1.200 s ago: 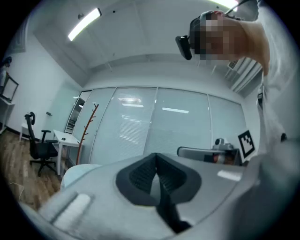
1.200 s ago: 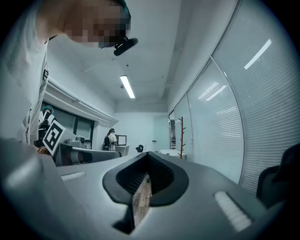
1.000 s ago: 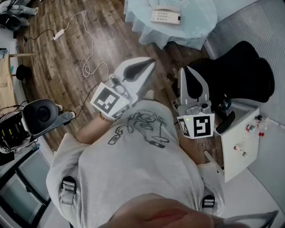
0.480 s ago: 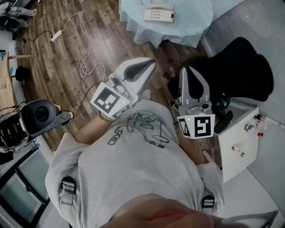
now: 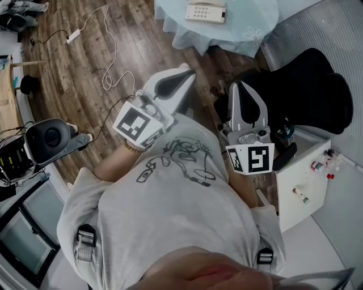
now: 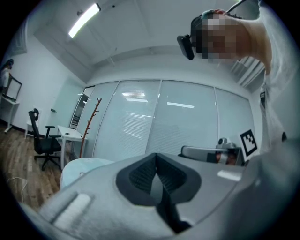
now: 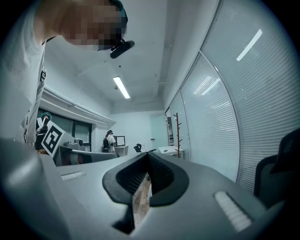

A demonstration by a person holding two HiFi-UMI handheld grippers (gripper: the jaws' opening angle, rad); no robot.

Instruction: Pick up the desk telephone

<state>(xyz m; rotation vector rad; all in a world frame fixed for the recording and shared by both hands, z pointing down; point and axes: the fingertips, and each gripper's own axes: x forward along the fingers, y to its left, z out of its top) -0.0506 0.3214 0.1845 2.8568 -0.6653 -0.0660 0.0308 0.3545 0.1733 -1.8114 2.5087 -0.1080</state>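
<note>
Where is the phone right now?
In the head view, the phone sits at the top edge, on the blue table, up and left of the black chair.

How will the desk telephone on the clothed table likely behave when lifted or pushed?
The desk telephone looks like a hard plastic shell, so probably stiff and fairly light. Its handset seems to rest loose along the far edge, so tilting may tip it off. It sits on a draped tablecloth, which could bunch under a push.
</note>
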